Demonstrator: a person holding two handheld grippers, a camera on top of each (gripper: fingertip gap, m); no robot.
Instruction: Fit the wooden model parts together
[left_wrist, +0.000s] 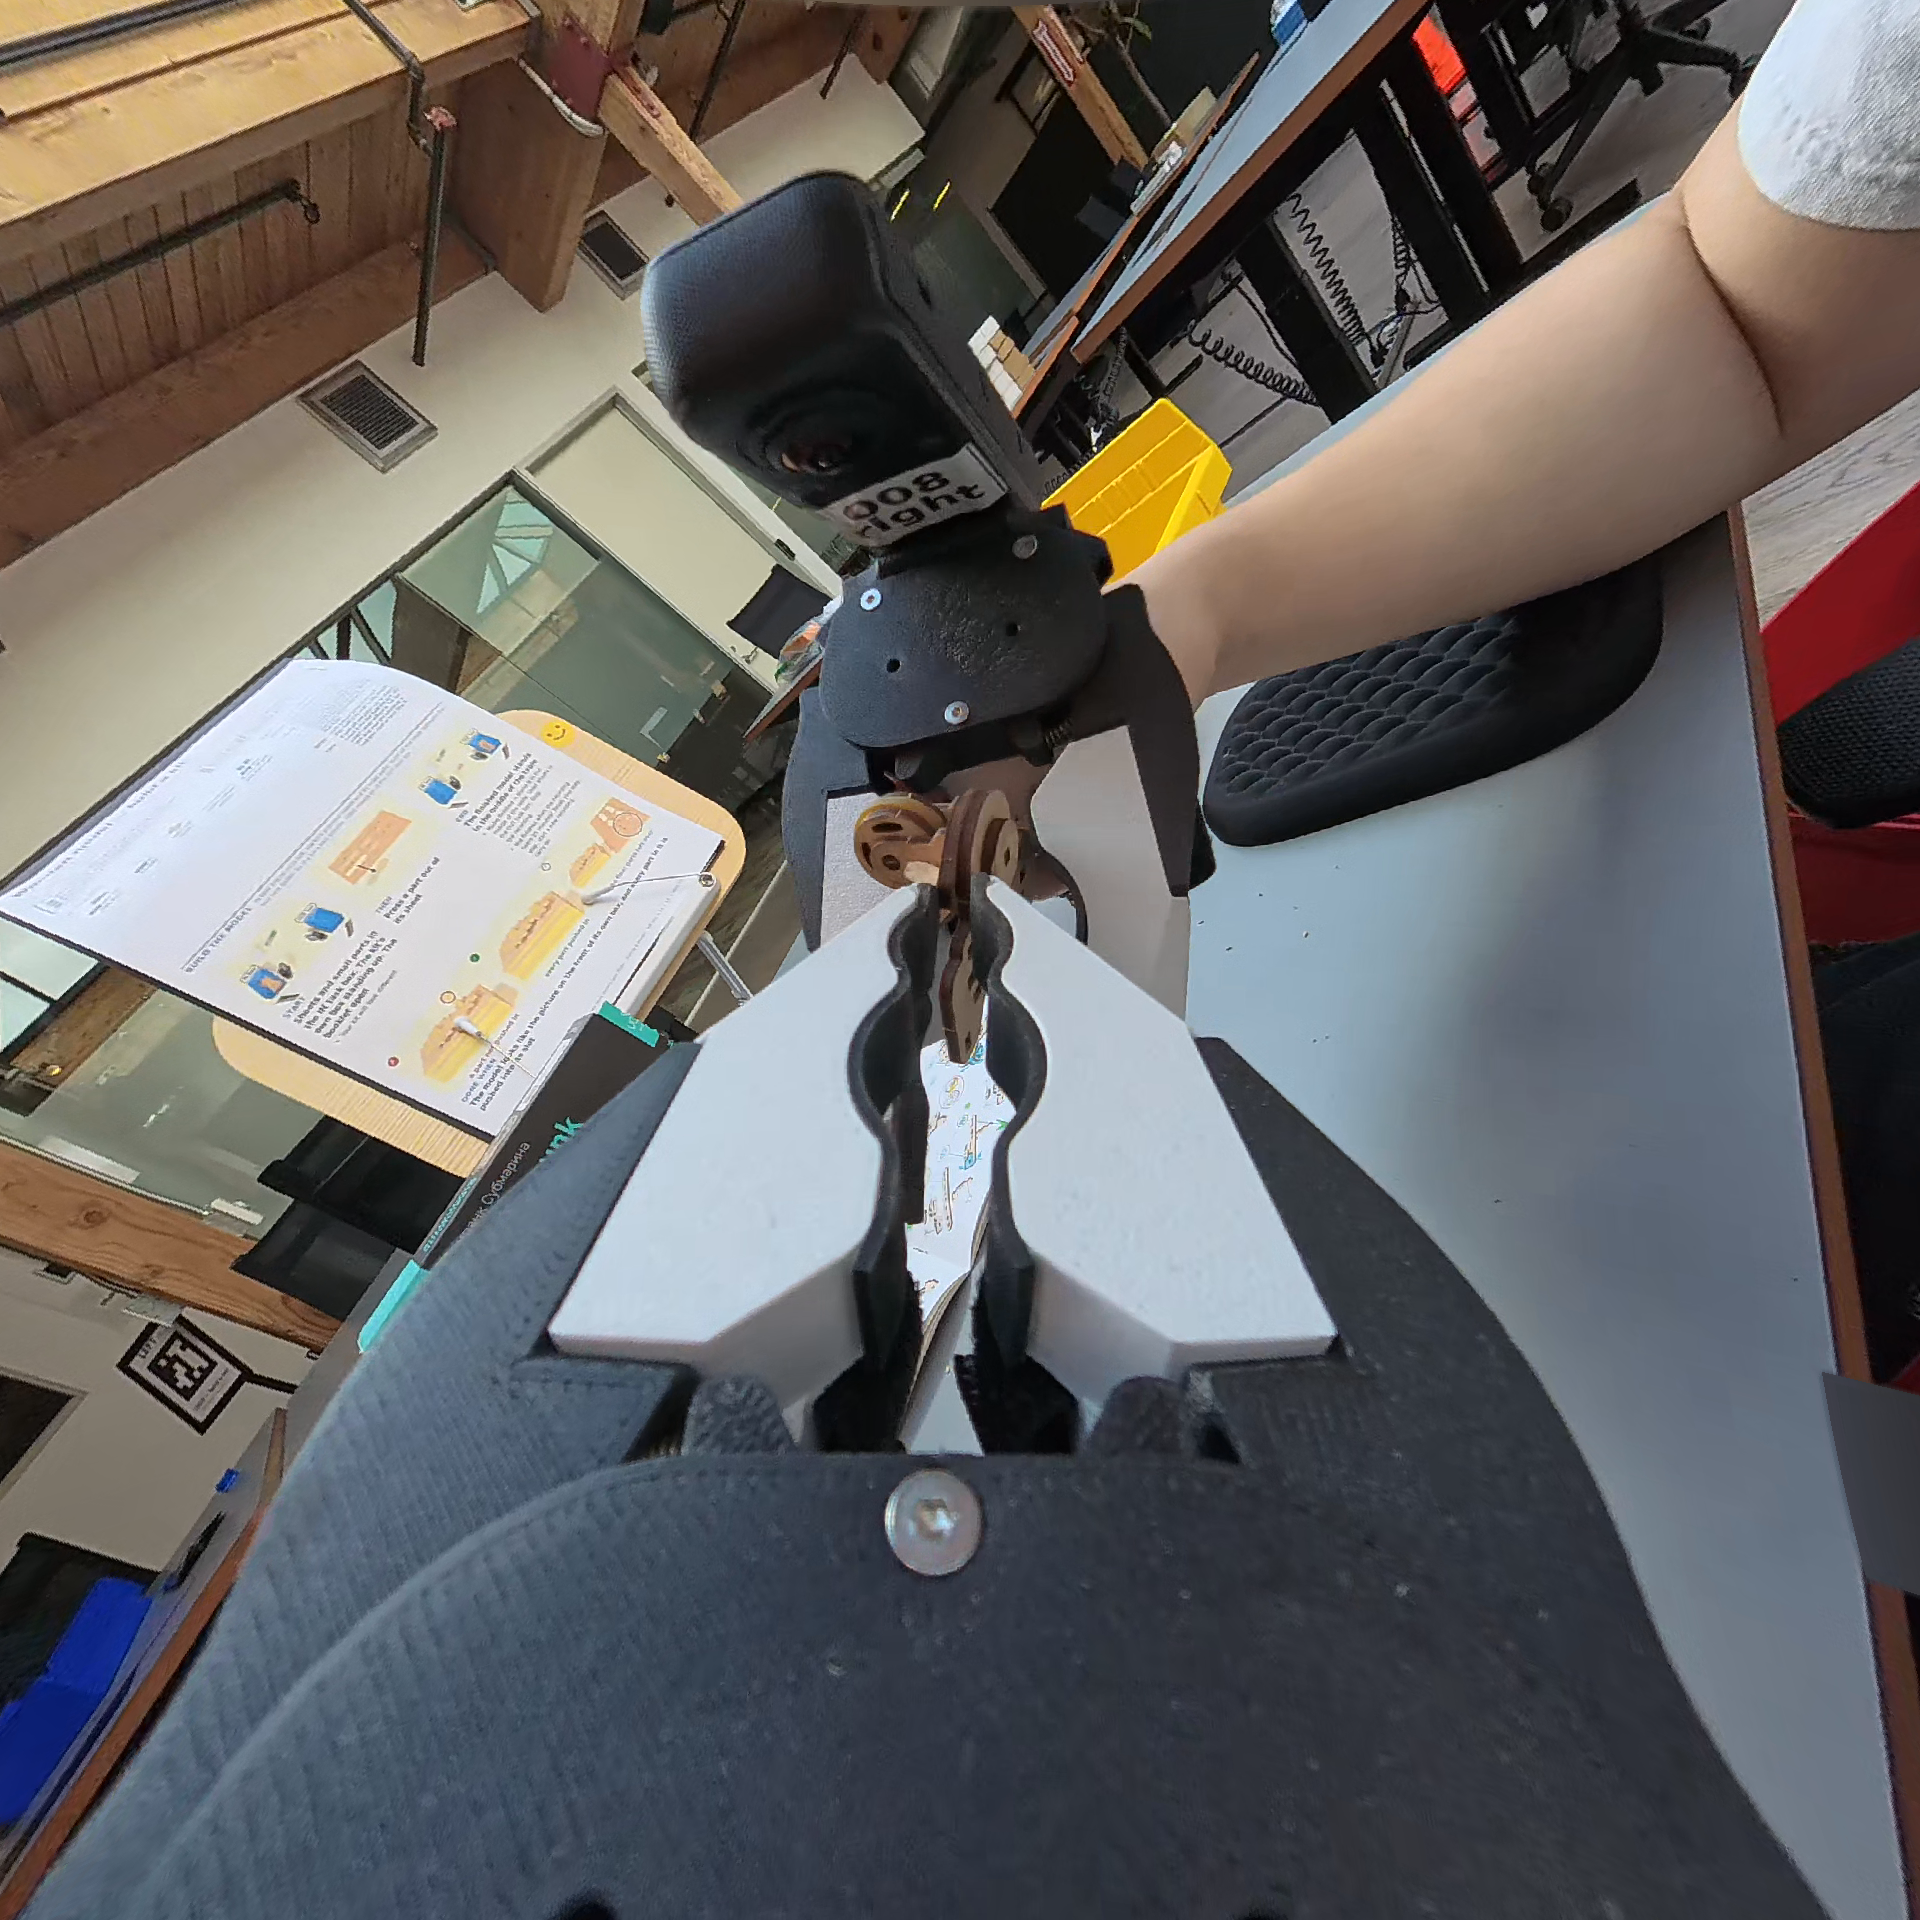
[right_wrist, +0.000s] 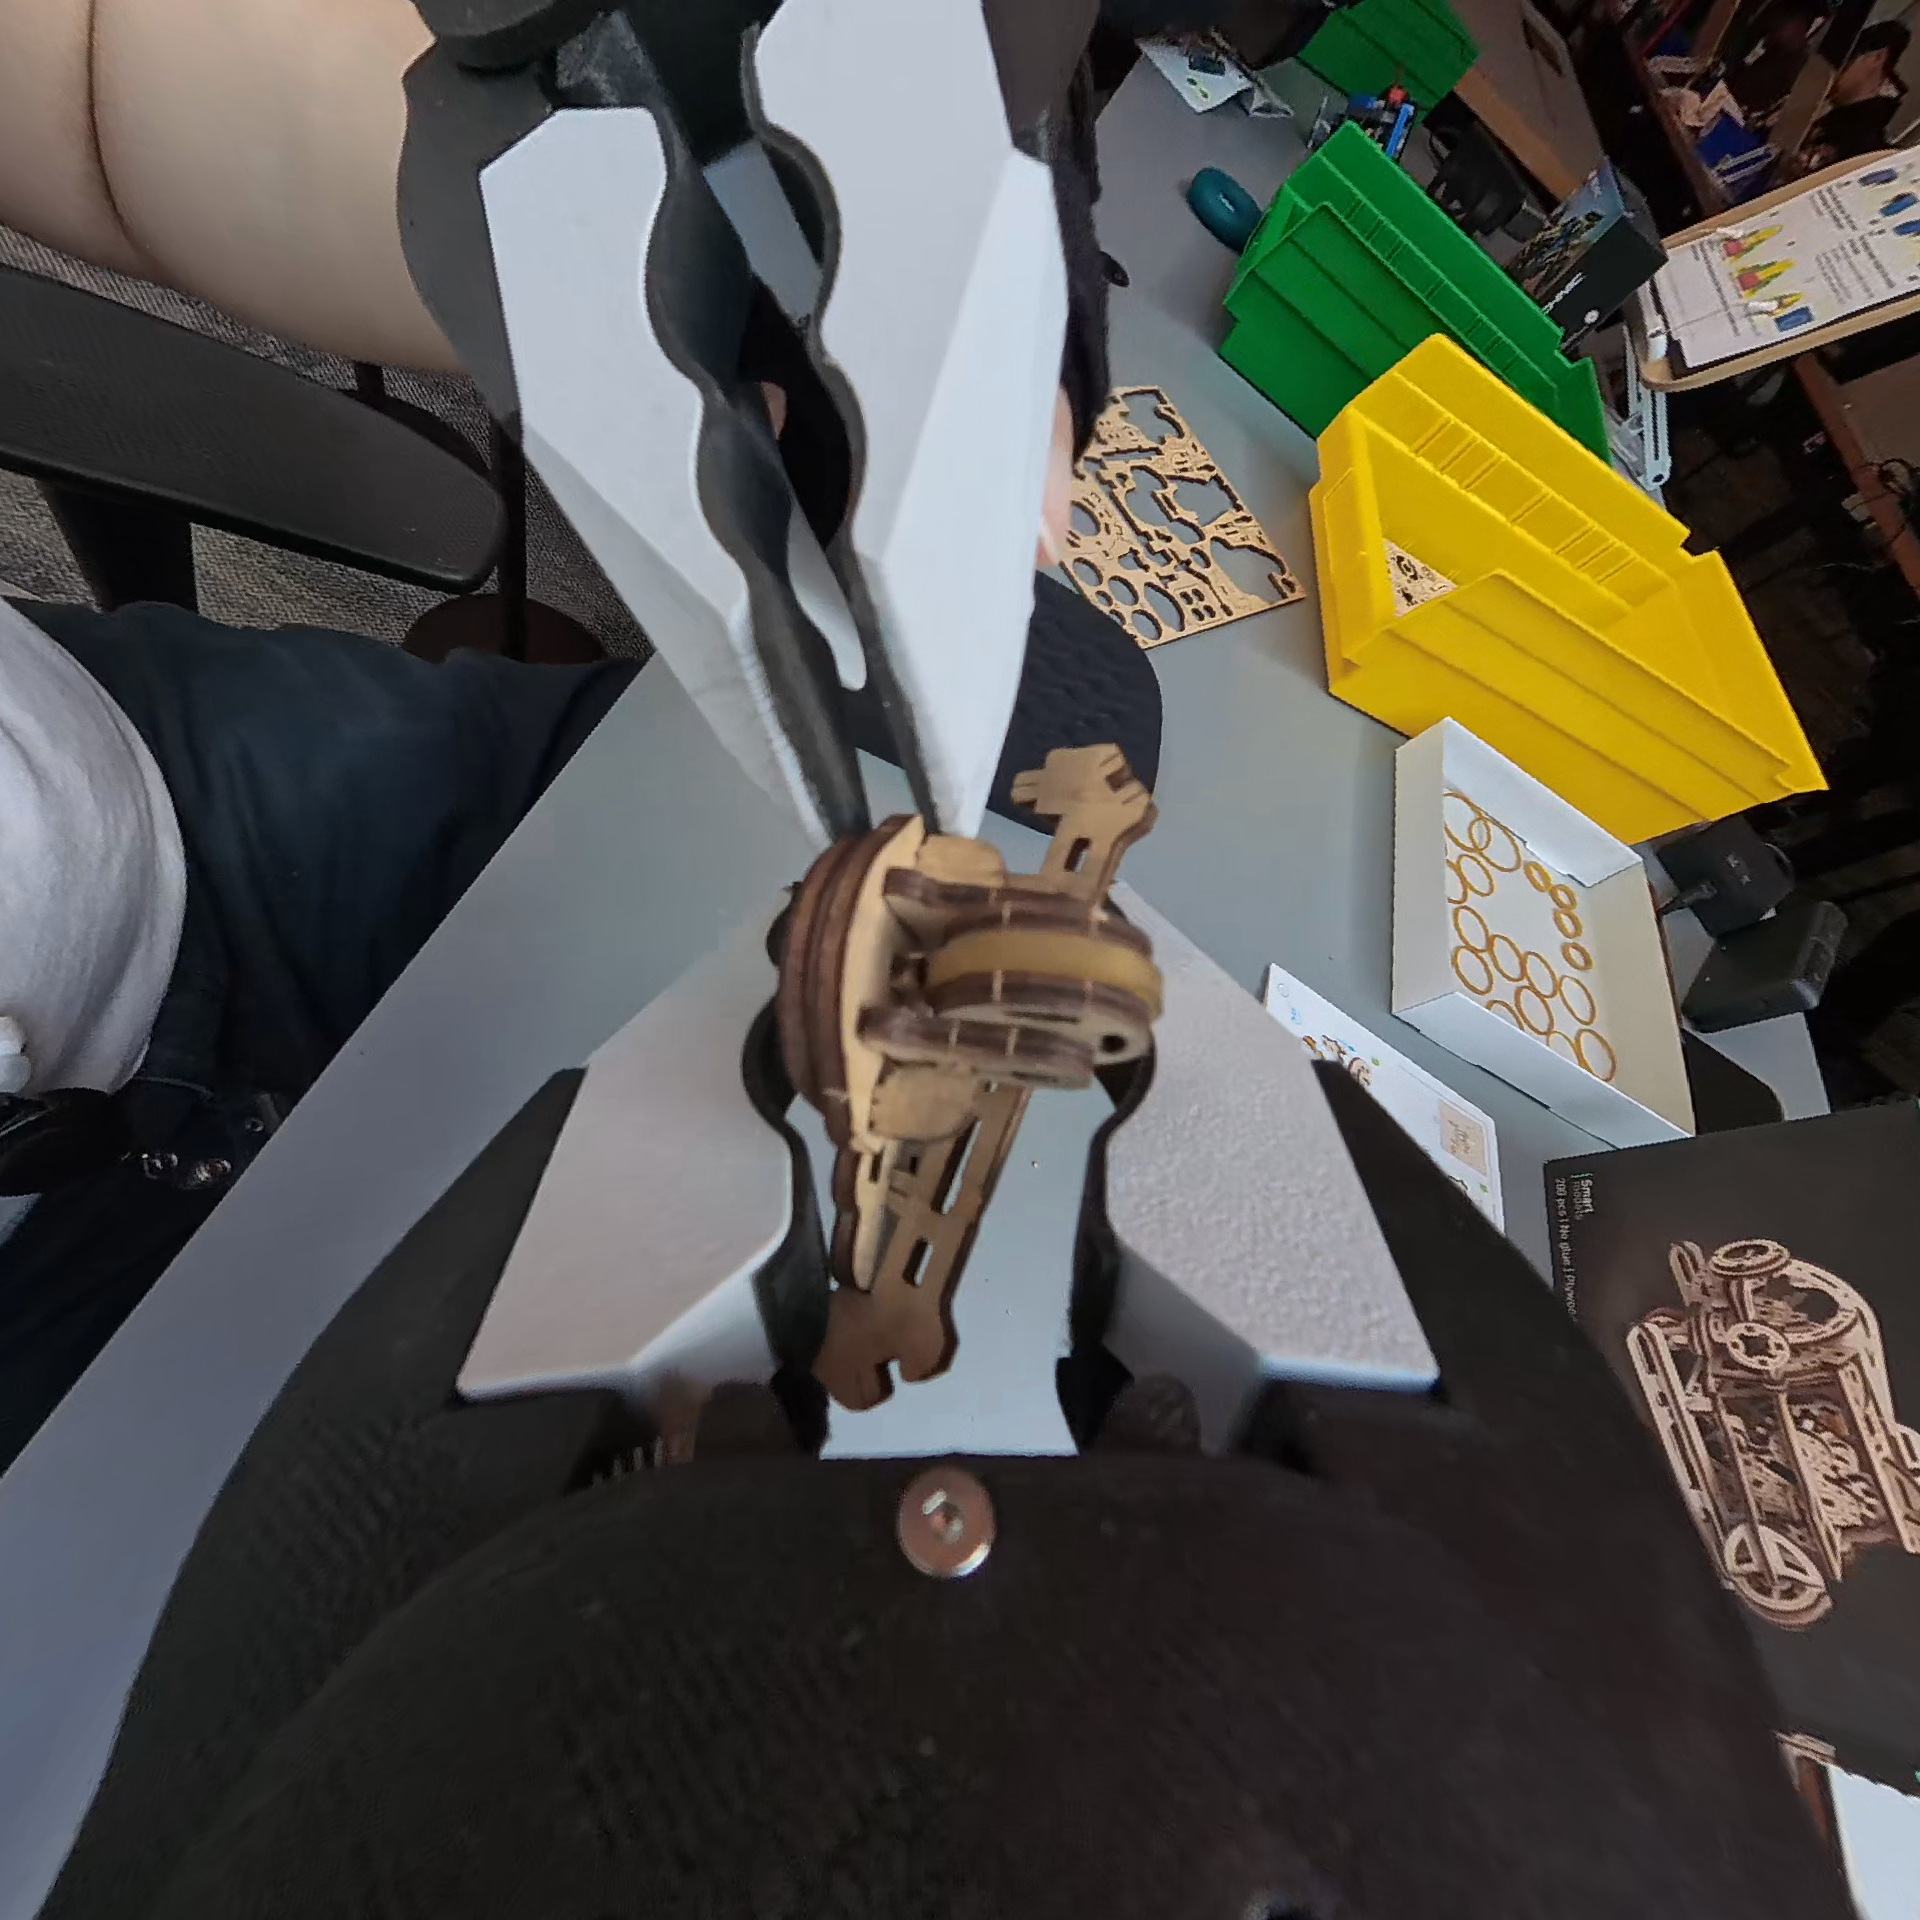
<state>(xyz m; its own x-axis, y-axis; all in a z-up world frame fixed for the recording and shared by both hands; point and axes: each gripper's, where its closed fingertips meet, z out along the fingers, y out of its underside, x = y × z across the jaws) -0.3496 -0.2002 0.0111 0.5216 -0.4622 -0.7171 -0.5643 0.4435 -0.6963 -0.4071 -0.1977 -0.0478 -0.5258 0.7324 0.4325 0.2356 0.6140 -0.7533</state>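
A wooden model assembly (right_wrist: 966, 987) of stacked discs on a long slotted strip hangs above the grey table (right_wrist: 520, 987). My right gripper (right_wrist: 945, 997) is shut on its disc stack, one pad on each side. My left gripper (right_wrist: 894, 821) comes in from the opposite side, its tips pinched on the top edge of the same assembly. In the left wrist view my left gripper (left_wrist: 954, 899) is nearly closed, with a wooden strip (left_wrist: 961, 997) showing between its pads. The right gripper (left_wrist: 935, 831) faces it, holding the discs (left_wrist: 894, 842).
To the right stand a yellow bin (right_wrist: 1538, 623), green bins (right_wrist: 1382, 260), a white tray of rubber rings (right_wrist: 1507, 935), a punched-out wood sheet (right_wrist: 1174, 520) and a black model box (right_wrist: 1745, 1403). A clipboard with an instruction sheet (left_wrist: 364, 883) and a black wrist rest (left_wrist: 1434, 717) are nearby. Some 7 cm of space lies between my two pairs of fingers.
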